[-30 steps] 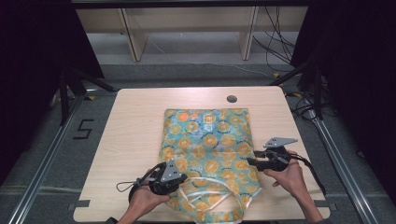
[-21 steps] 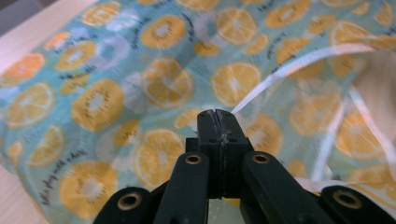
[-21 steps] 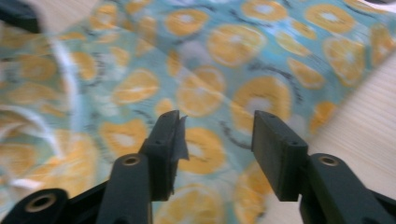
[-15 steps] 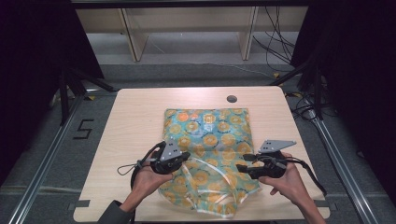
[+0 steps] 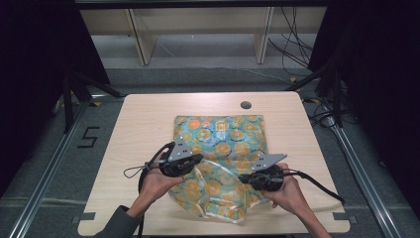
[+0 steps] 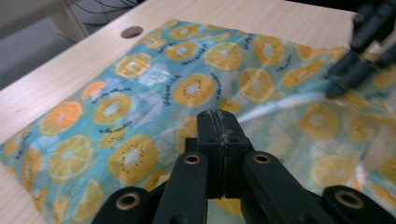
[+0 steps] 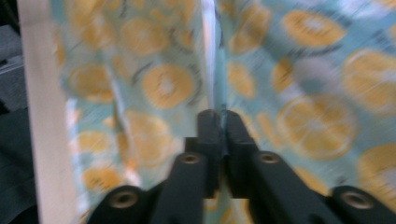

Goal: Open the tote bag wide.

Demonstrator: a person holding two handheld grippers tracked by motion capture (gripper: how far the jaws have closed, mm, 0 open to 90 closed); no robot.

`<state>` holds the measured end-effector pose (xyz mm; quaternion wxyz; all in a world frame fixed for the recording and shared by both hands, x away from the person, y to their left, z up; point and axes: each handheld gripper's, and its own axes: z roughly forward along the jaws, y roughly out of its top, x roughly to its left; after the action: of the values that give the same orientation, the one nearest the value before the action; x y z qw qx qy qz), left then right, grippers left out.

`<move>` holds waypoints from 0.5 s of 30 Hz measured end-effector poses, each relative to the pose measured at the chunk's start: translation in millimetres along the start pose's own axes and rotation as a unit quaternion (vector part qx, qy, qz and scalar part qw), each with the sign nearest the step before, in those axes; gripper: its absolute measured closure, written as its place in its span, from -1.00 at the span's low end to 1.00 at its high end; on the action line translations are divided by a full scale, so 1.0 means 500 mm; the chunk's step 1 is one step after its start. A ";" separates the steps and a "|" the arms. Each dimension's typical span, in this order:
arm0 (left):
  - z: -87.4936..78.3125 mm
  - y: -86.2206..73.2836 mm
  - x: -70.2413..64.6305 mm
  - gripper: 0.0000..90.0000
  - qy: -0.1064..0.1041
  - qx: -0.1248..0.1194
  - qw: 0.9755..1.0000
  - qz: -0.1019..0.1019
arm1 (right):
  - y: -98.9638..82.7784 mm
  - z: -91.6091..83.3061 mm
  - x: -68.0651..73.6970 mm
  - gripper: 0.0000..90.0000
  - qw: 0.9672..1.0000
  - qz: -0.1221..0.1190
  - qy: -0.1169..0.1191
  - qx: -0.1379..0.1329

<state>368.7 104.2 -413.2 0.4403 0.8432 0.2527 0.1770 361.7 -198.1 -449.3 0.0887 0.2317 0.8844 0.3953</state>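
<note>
Fruit-print bag lies mid-table, near end lifted. My left gripper is clamped on its left edge, my right gripper just pinched closed on a fold at the right edge.

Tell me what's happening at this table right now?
A person holds a gripper in each hand and is handling a fruit-print cloth on a wooden table. The left gripper is shut on the cloth's near part, which is lifted off the table. The right gripper has just been closing and is clamped on the same raised edge, a fold between its jaws. The far part lies flat.
</note>
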 end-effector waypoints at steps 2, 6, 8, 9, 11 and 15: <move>-0.006 0.003 0.000 0.72 -0.017 -0.003 1.000 0.001 | 0.016 -0.008 -0.022 1.00 1.000 0.010 -0.016 -0.025; -0.036 0.011 -0.018 0.35 -0.050 -0.015 0.999 -0.003 | 0.052 -0.013 -0.079 1.00 0.997 0.041 -0.026 -0.059; -0.054 0.011 -0.034 0.16 -0.053 -0.015 0.998 0.008 | 0.068 -0.002 -0.122 1.00 0.993 0.086 -0.026 -0.076; -0.061 0.008 -0.046 0.16 -0.052 -0.012 0.998 0.014 | 0.068 -0.002 -0.122 1.00 0.993 0.086 -0.026 -0.076; -0.068 -0.007 -0.066 0.00 -0.056 0.002 0.998 0.030 | 0.075 0.002 -0.148 1.00 0.992 0.098 -0.037 -0.073; -0.054 -0.037 -0.063 -0.34 -0.015 0.038 0.998 0.038 | 0.081 0.011 -0.177 1.00 0.991 0.108 -0.048 -0.055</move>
<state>324.3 112.4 -416.3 0.4045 0.8709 0.2205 0.1713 455.0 -213.6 -425.1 0.1001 0.3390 0.8257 0.4395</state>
